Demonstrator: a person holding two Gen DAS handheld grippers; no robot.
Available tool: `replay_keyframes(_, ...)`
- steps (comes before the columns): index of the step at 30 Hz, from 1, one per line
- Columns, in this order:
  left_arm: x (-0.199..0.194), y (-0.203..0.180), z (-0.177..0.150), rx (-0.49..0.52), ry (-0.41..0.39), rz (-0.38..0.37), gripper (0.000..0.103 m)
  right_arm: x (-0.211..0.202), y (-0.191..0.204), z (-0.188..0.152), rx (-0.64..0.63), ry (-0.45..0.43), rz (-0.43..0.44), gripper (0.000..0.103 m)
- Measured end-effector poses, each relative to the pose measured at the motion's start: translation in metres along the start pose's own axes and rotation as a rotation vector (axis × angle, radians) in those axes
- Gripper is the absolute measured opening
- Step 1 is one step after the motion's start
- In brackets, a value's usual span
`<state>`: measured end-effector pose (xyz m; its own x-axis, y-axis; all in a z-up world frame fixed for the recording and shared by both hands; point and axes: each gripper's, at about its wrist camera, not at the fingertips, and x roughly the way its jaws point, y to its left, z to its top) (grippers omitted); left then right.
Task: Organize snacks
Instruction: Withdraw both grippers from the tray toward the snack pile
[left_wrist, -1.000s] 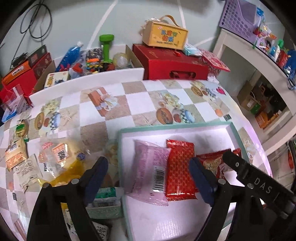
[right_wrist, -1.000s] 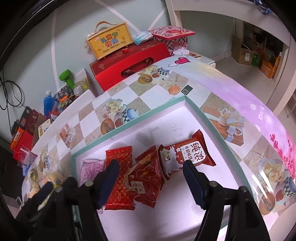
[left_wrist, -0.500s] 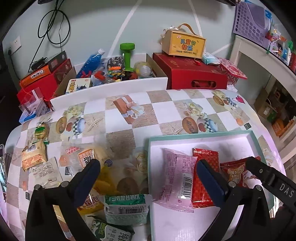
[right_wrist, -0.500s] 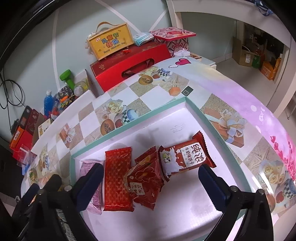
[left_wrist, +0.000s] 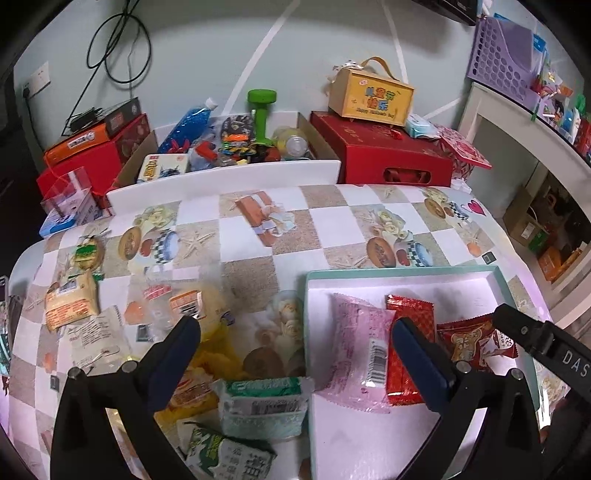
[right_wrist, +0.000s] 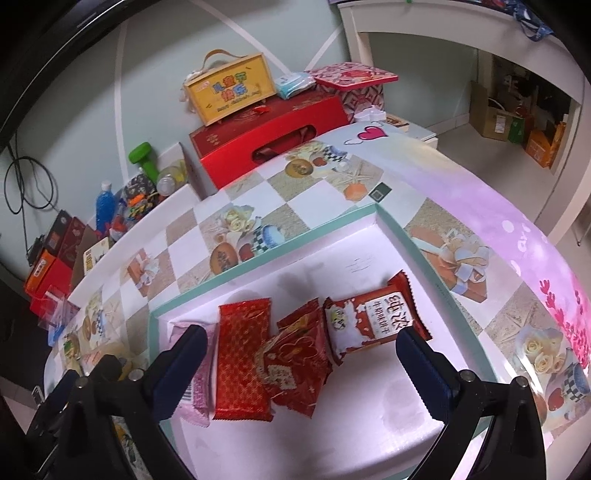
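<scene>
Right wrist view: shiny red snack packets (right_wrist: 280, 354) flat inside white box (right_wrist: 373, 218), pink packet (right_wrist: 201, 384) at nine o'clock, both grippers (right_wrist: 301, 350) wide apart, empty.

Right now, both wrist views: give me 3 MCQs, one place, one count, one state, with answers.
1. Where does the pink packet lie?
A. in the teal-rimmed tray
B. on the red box
C. on the floor

2. How many snack packets are in the tray?
A. two
B. four
C. seven

3. How is the right gripper?
A. shut on a packet
B. open, holding nothing
C. out of view

Answers: 1 A, it rests at the tray's left end. 2 B, one pink and three red lie in a row. 3 B, its jaws stand wide above the packets, having just been opening.
</scene>
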<state>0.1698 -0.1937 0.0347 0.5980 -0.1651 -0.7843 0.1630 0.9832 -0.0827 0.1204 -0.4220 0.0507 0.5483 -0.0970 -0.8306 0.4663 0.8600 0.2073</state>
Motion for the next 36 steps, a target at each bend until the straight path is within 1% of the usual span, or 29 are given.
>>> replay_keyframes(3, -0.009, 0.012, -0.002, -0.024, 0.003, 0.012, 0.103, -0.005, 0.007, -0.001, -0.014, -0.001, 0.014, 0.103)
replay_keyframes(6, -0.02, 0.026, -0.006, -0.048, -0.002, 0.042, 0.103, -0.008, 0.017, -0.004, -0.032, 0.008, 0.031, 0.103)
replay_keyframes(8, -0.028, 0.037, -0.008, -0.066, 0.001, 0.075, 0.103, -0.01, 0.025, -0.007, -0.049, 0.015, 0.045, 0.103)
replay_keyframes(11, -0.037, 0.054, -0.013, -0.099, 0.003, 0.112, 0.103, -0.014, 0.041, -0.012, -0.089, 0.018, 0.067, 0.103)
replay_keyframes(13, -0.044, 0.067, -0.017, -0.129, -0.003, 0.157, 0.103, -0.016, 0.054, -0.017, -0.124, 0.018, 0.081, 0.103)
replay_keyframes(19, -0.055, 0.094, -0.031, -0.175, 0.005, 0.203, 0.103, -0.019, 0.095, -0.036, -0.22, 0.044, 0.149, 0.103)
replay_keyframes(22, -0.059, 0.105, -0.038, -0.198, 0.012, 0.214, 0.103, -0.021, 0.114, -0.047, -0.267, 0.06, 0.18, 0.103)
replay_keyframes(25, -0.063, 0.117, -0.047, -0.22, 0.025, 0.21, 0.103, -0.023, 0.134, -0.06, -0.325, 0.068, 0.211, 0.103)
replay_keyframes(29, -0.069, 0.136, -0.057, -0.256, 0.034, 0.22, 0.103, -0.023, 0.151, -0.075, -0.376, 0.085, 0.233, 0.103)
replay_keyframes(34, -0.072, 0.166, -0.073, -0.316, 0.061, 0.232, 0.103, -0.022, 0.168, -0.092, -0.429, 0.106, 0.237, 0.103)
replay_keyframes(36, -0.07, 0.172, -0.077, -0.327, 0.075, 0.236, 0.103, -0.021, 0.172, -0.096, -0.442, 0.112, 0.235, 0.103)
